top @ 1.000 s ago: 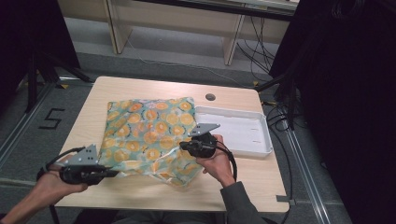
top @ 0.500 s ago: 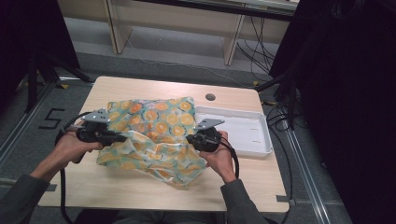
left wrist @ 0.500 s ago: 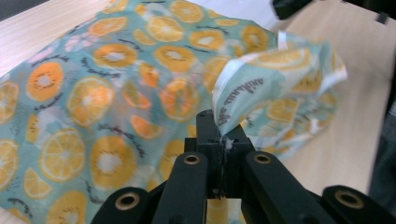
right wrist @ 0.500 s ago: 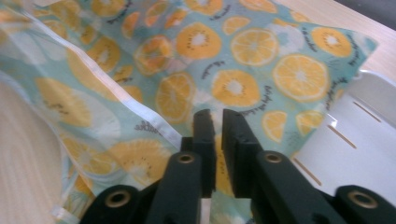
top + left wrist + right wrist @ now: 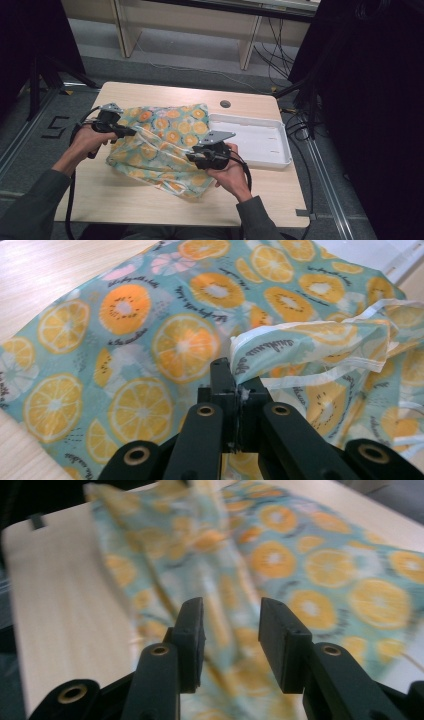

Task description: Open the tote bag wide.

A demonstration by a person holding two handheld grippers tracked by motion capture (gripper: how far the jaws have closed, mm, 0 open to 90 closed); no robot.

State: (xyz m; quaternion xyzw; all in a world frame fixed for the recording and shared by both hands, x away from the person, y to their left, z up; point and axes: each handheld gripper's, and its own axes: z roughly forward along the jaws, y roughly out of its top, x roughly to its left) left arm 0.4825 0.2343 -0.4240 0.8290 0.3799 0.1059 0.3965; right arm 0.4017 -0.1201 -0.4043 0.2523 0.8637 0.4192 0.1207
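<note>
Cloth: a thin teal fabric printed with orange slices and small script (image 5: 165, 142) lies across the middle of the pale wooden table (image 5: 125, 195), part flat, part lifted into folds between the two hands.
Left gripper: the black two-jaw left gripper (image 5: 131, 132) sits at the cloth's left edge in the high view, held in the person's left hand (image 5: 87, 142).
Left jaws: closed tight on a white-hemmed fold of the cloth; the left gripper view (image 5: 235, 390) shows the hem pinched between the pads, a detail too small to read from above.
Raised fold: in the left gripper view the pinched strip of cloth (image 5: 310, 347) stands up off the flat layer and runs off to the right.
Right gripper: the black two-jaw right gripper (image 5: 191, 157) with its grey three-cornered plate rests over the cloth's lower right part, in the right hand (image 5: 230, 172).
Right jaws: they have just been opening; the right gripper view (image 5: 231, 630) shows the pads apart with blurred cloth (image 5: 220, 580) in the gap behind them and nothing pressed between them.
Tray: a shallow white rectangular plastic tray (image 5: 282, 145) stands on the table just beside the cloth's right edge, seen from above; the left gripper view catches a white corner of it (image 5: 395, 260).
Table hole: a small round dark hole (image 5: 225, 104) lies beyond the cloth, near the tray's far left corner.
</note>
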